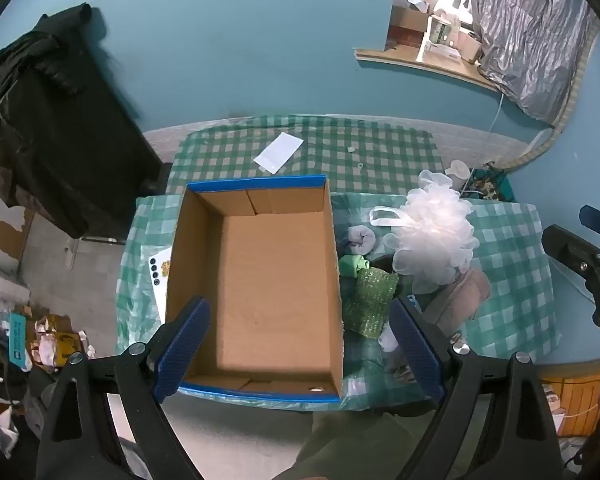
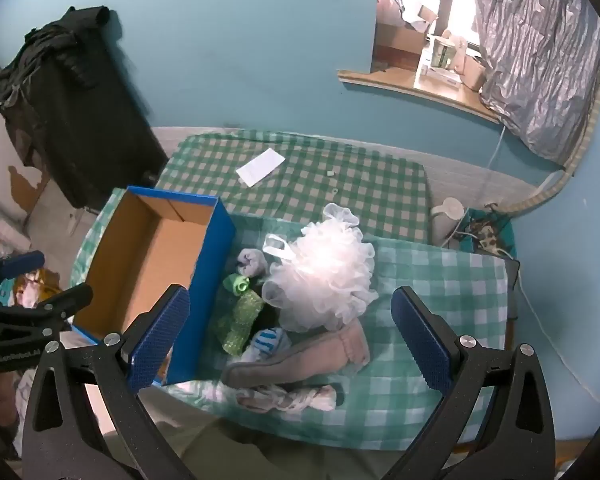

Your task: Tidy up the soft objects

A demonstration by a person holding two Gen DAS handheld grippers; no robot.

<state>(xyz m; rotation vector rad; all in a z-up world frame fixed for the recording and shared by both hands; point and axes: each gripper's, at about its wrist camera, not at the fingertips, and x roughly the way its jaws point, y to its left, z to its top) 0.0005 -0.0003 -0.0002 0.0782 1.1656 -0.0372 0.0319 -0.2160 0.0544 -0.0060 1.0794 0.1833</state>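
Right wrist view: right gripper (image 2: 290,338) wide open, empty, above the slipper (image 2: 300,360); cardboard box (image 2: 140,256) unfilled, so first pickup pending, needing descent and closure.

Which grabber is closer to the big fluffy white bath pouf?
Right. The right gripper hangs open just in front of the fluffy white mesh bath pouf. The left gripper hangs open over the blue-edged cardboard box, beside the pouf.
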